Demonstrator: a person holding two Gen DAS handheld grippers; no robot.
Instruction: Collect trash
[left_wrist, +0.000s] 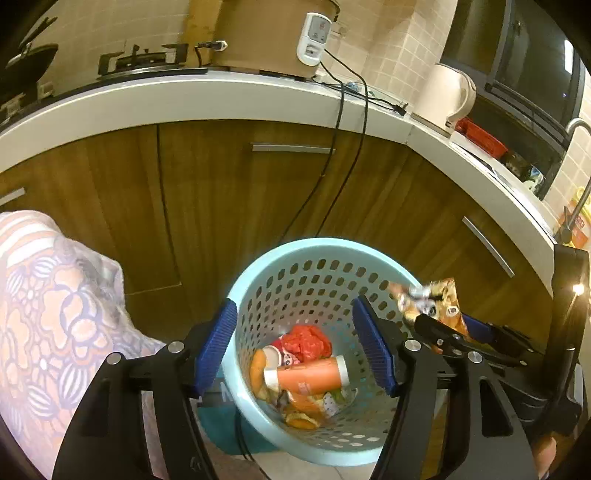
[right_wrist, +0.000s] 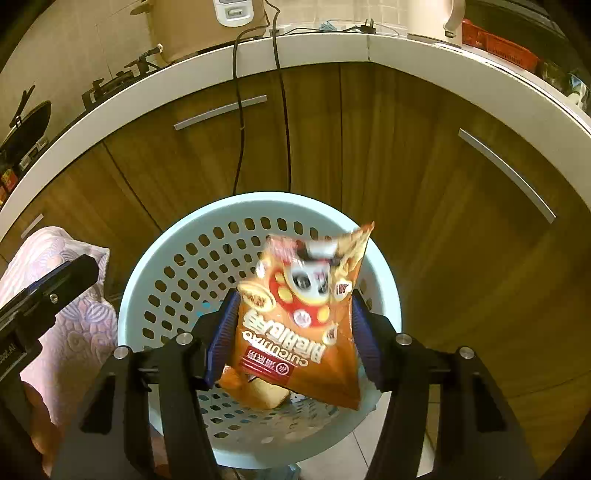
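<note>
A light blue perforated bin (left_wrist: 317, 258) stands on the floor before wooden cabinets and holds an orange bottle (left_wrist: 306, 374), red crumpled plastic (left_wrist: 306, 341) and peel scraps. My left gripper (left_wrist: 295, 349) is open and empty above the bin. My right gripper (right_wrist: 291, 336) stands wide over the bin (right_wrist: 155, 254), with an orange snack bag (right_wrist: 295, 317) between its blue pads (right_wrist: 221, 339); the bag's top is blurred and I cannot tell if the pads still hold it. The bag (left_wrist: 432, 299) also shows at the bin's right rim in the left wrist view.
A white countertop (left_wrist: 221, 99) curves above wooden cabinet doors (left_wrist: 221, 206) with metal handles. Two black cables (left_wrist: 332, 177) hang down toward the bin. A floral cloth (left_wrist: 55, 314) lies at the left. A kettle (left_wrist: 450, 92) and rice cooker stand on the counter.
</note>
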